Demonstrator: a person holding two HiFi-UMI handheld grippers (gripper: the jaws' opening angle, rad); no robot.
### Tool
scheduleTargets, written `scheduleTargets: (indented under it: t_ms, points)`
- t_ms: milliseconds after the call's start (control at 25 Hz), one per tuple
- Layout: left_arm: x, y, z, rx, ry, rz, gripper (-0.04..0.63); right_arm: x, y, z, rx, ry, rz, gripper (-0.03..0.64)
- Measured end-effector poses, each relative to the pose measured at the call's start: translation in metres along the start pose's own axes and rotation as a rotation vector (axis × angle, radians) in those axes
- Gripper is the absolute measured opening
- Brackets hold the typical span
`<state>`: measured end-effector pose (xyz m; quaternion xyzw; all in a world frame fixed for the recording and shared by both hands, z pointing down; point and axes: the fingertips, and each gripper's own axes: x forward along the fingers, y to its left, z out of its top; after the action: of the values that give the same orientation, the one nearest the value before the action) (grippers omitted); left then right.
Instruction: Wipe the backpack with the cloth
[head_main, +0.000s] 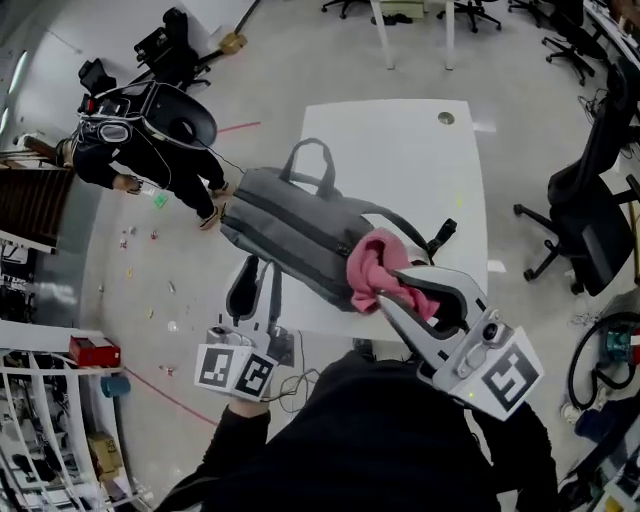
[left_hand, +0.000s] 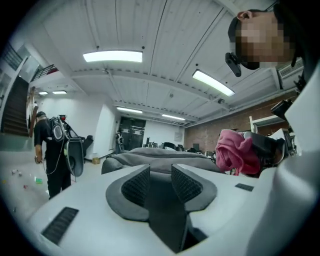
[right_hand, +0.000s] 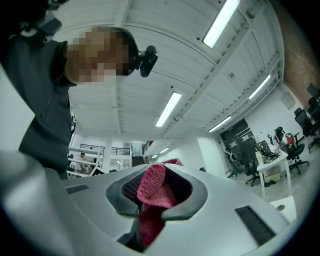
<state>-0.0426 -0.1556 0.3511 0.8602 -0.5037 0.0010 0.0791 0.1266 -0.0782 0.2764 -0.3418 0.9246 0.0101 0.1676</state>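
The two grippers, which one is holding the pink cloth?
The right gripper: its jaws are shut on the pink cloth. The left gripper has its jaws apart with nothing between them.

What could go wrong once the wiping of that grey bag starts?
1. The backpack seems to overhang the table edge on the left gripper's side. The left gripper is open, empty and off the bag, so a firm stroke might push the bag off.
2. The right gripper pinches only part of the bunched pink cloth. Dragging it over the fabric might pull it loose.
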Motion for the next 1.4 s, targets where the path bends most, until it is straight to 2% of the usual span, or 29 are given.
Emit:
scheduleTargets:
  t_ms: [80, 200, 280, 320, 440, 600, 800, 920, 1040, 1160, 1280, 1400]
  points:
    - [-0.005, -0.011, 0.001, -0.027, 0.009, 0.056, 0.146, 0.005, -0.004, -0.012, -0.029, 0.048, 0.002, 0.071]
    - [0.006, -0.048, -0.006, -0.013, 0.029, 0.103, 0.146, -0.027, -0.034, -0.042, -0.096, 0.158, -0.049, 0.071]
    - [0.005, -0.057, -0.018, -0.005, 0.057, 0.135, 0.146, -0.052, -0.043, -0.072, -0.134, 0.225, -0.055, 0.071]
    - [-0.004, -0.056, -0.027, -0.009, 0.078, 0.155, 0.146, -0.062, -0.041, -0.092, -0.120, 0.259, -0.056, 0.071]
    - [-0.038, -0.039, -0.056, -0.049, 0.140, 0.187, 0.146, -0.084, -0.025, -0.177, 0.038, 0.388, -0.087, 0.071]
    - [-0.060, -0.026, -0.078, -0.108, 0.180, 0.151, 0.147, -0.099, -0.019, -0.284, 0.178, 0.529, -0.139, 0.071]
    - [-0.078, -0.029, -0.088, -0.141, 0.187, 0.082, 0.146, -0.128, -0.037, -0.377, 0.407, 0.680, -0.313, 0.071]
    - [-0.088, -0.030, -0.093, -0.161, 0.182, 0.054, 0.147, -0.143, -0.049, -0.410, 0.529, 0.758, -0.408, 0.071]
    - [-0.111, -0.011, -0.093, -0.185, 0.165, 0.035, 0.146, -0.129, -0.049, -0.391, 0.597, 0.681, -0.475, 0.071]
    - [-0.134, 0.020, -0.097, -0.228, 0.160, 0.021, 0.147, -0.106, -0.043, -0.335, 0.616, 0.541, -0.523, 0.071]
    - [-0.146, 0.042, -0.107, -0.249, 0.171, -0.019, 0.147, -0.075, -0.026, -0.260, 0.540, 0.410, -0.520, 0.071]
    - [-0.146, 0.038, -0.130, -0.272, 0.184, -0.089, 0.146, -0.047, -0.007, -0.169, 0.381, 0.266, -0.467, 0.071]
